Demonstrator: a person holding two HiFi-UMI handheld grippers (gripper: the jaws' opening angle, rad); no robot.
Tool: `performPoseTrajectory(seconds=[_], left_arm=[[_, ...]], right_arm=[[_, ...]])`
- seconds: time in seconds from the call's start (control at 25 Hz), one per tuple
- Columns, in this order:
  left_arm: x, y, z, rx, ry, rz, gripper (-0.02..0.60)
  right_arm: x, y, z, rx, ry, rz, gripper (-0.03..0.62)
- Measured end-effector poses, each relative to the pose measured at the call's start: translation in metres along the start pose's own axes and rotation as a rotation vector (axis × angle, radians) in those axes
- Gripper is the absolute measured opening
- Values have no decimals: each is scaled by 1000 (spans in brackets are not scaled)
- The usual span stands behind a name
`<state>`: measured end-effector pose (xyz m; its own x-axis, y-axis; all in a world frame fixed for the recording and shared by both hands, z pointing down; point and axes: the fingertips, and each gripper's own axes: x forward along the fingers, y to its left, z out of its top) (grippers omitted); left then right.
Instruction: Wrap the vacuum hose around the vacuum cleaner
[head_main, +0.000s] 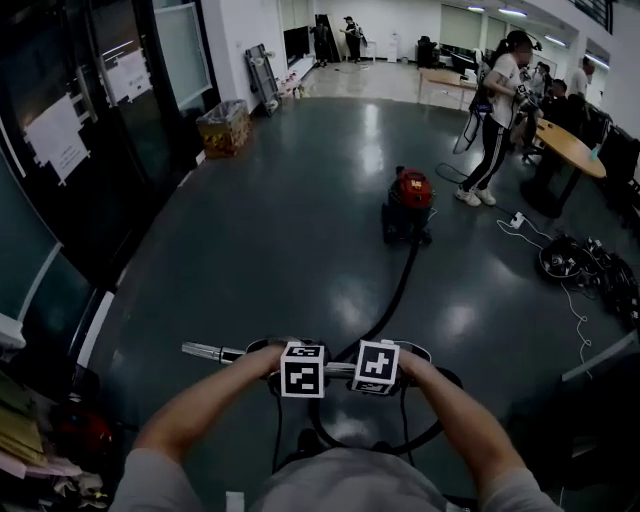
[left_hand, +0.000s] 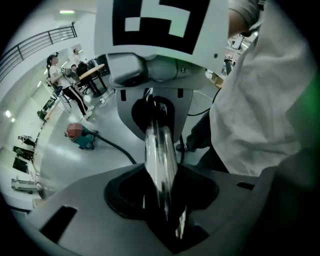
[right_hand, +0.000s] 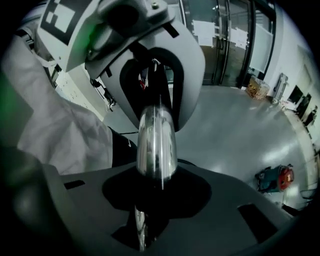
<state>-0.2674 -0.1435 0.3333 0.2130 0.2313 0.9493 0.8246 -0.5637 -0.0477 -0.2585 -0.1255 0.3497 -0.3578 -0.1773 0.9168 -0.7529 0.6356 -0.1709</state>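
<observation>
A red and black vacuum cleaner (head_main: 409, 203) stands on the dark glossy floor ahead of me. Its black hose (head_main: 400, 290) runs back along the floor to me and loops beneath my hands. I hold the chrome wand (head_main: 205, 351) level across my front, its free end sticking out to the left. My left gripper (head_main: 300, 372) points steeply down, its jaws shut on the wand (left_hand: 160, 150). Close beside it, my right gripper (head_main: 376, 368) grips the same wand (right_hand: 156, 140). The vacuum cleaner also appears small in the left gripper view (left_hand: 82, 137) and the right gripper view (right_hand: 275, 179).
A cardboard box (head_main: 226, 127) sits by the glass wall at the left. A person (head_main: 495, 120) stands beyond the vacuum cleaner, beside a round wooden table (head_main: 570, 145). Coiled cables (head_main: 565, 258) and a white power strip (head_main: 517, 220) lie at the right. Clutter fills the lower left corner.
</observation>
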Motion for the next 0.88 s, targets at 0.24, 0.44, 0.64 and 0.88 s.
performPoseTrajectory(seconds=[0.24,0.44,0.64,0.88], left_arm=[[6,9,-34,22,-90,-32,163],[1,24,-47,-4,-142,-30,163],[-2,37,-41,11,-155,-33,163],[8,50,-53,-26,-154,-43,163]], right_arm=[[17,-18,27,77,-9,-63,118],[0,-48,45,93,-8,-278,200],[-20,-62,39,131,13,-415,241],[-60,-67,27,223,-40,-522,241]])
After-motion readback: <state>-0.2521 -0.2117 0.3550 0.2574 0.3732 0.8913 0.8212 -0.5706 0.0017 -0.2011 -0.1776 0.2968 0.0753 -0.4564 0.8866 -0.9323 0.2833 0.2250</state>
